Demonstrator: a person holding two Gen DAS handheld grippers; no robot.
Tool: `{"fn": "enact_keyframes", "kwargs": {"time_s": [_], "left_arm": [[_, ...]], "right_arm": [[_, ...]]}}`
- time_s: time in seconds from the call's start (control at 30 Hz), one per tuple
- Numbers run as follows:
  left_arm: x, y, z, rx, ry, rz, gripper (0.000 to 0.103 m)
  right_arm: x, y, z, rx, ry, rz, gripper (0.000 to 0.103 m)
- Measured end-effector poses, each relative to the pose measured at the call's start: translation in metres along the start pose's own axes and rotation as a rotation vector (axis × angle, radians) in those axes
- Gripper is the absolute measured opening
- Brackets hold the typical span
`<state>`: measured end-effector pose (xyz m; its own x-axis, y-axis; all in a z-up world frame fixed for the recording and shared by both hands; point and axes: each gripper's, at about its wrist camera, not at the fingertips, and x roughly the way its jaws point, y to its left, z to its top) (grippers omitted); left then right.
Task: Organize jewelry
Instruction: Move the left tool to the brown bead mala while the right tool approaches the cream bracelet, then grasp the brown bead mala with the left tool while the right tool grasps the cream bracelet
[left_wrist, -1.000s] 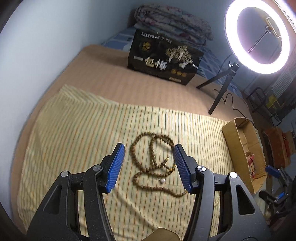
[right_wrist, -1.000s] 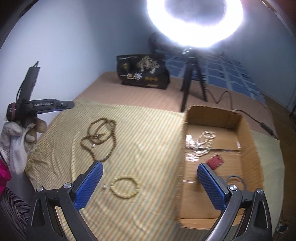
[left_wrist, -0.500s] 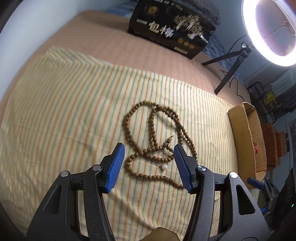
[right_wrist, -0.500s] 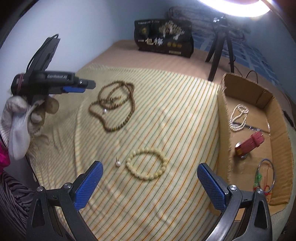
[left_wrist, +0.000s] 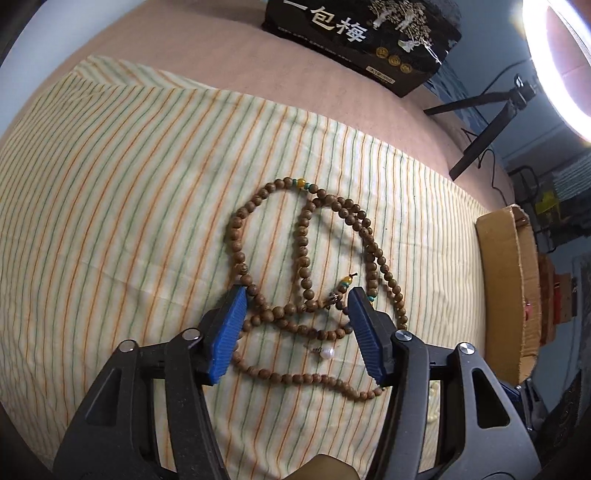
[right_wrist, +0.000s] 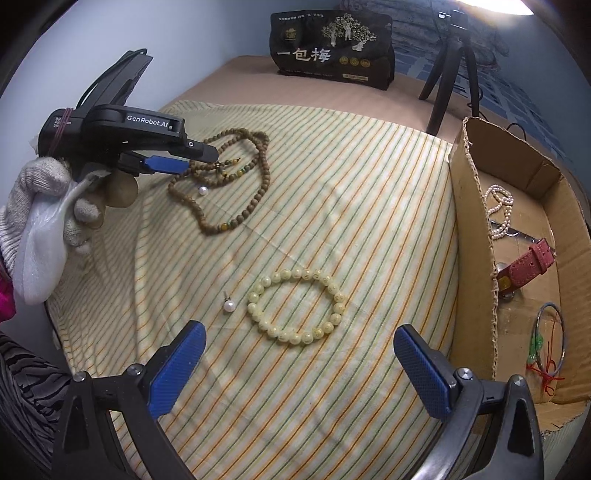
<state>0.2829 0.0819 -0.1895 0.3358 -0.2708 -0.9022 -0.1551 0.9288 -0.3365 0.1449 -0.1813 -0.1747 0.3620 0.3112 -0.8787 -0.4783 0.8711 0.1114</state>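
A long brown wooden bead necklace (left_wrist: 306, 280) lies coiled on the striped cloth, with a small pearl earring (left_wrist: 327, 353) inside its loops. My left gripper (left_wrist: 295, 317) is open and hovers just above the necklace's near coils; it also shows in the right wrist view (right_wrist: 177, 162) beside the necklace (right_wrist: 236, 181). A pale yellow bead bracelet (right_wrist: 297, 306) and a second pearl earring (right_wrist: 229, 305) lie in front of my right gripper (right_wrist: 299, 365), which is open and empty.
A cardboard box (right_wrist: 476, 229) at the right holds a pearl necklace (right_wrist: 500, 210), a red watch strap (right_wrist: 528, 266) and a bangle (right_wrist: 550, 339). A black printed bag (right_wrist: 332, 51) and a ring light tripod (right_wrist: 450, 62) stand at the back.
My left gripper has dropped and moved forward until its fingers straddle the brown necklace. My right gripper has tilted down and moved closer to the yellow bracelet. Both stay open.
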Motion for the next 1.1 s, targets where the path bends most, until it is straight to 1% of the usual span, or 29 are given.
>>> {"fn": "enact_keyframes", "kwargs": {"time_s": [0.2,0.27,0.33,0.37,0.47,0.53,0.6,0.7,0.83,0.93,1.1], "left_arm": [[0.007,-0.020,-0.006,0.100,-0.023,0.096,0.058],[0.008,-0.024,-0.008,0.126,-0.028,0.120,0.057],[0.009,-0.027,-0.009,0.145,-0.034,0.146,0.057],[0.009,-0.028,-0.010,0.152,-0.037,0.152,0.056],[0.011,-0.032,-0.011,0.180,-0.049,0.186,0.046],[0.012,-0.033,-0.011,0.192,-0.053,0.194,0.040],[0.012,-0.031,-0.010,0.196,-0.060,0.203,0.029],[0.011,-0.028,-0.009,0.192,-0.064,0.200,0.023],[0.011,-0.027,-0.009,0.199,-0.068,0.200,0.019],[0.010,-0.027,-0.011,0.212,-0.073,0.204,0.017],[0.011,-0.030,-0.009,0.213,-0.075,0.203,0.016]], "right_arm": [[0.000,0.003,0.000,-0.019,-0.015,-0.018,0.102],[-0.002,0.005,0.001,-0.026,-0.023,-0.022,0.099],[-0.003,0.008,0.001,-0.039,-0.029,-0.022,0.098],[-0.002,0.009,0.002,-0.044,-0.029,-0.024,0.098],[0.001,0.012,0.002,-0.052,-0.022,-0.020,0.098],[0.004,0.015,0.003,-0.058,-0.014,-0.014,0.096],[0.008,0.017,0.003,-0.067,-0.003,-0.012,0.096],[0.013,0.016,0.006,-0.049,0.010,-0.022,0.094],[0.018,0.011,0.013,-0.007,0.014,-0.028,0.091],[0.023,0.009,0.019,0.004,0.028,-0.035,0.079],[0.036,0.010,0.022,-0.020,0.066,-0.047,0.079]]}}
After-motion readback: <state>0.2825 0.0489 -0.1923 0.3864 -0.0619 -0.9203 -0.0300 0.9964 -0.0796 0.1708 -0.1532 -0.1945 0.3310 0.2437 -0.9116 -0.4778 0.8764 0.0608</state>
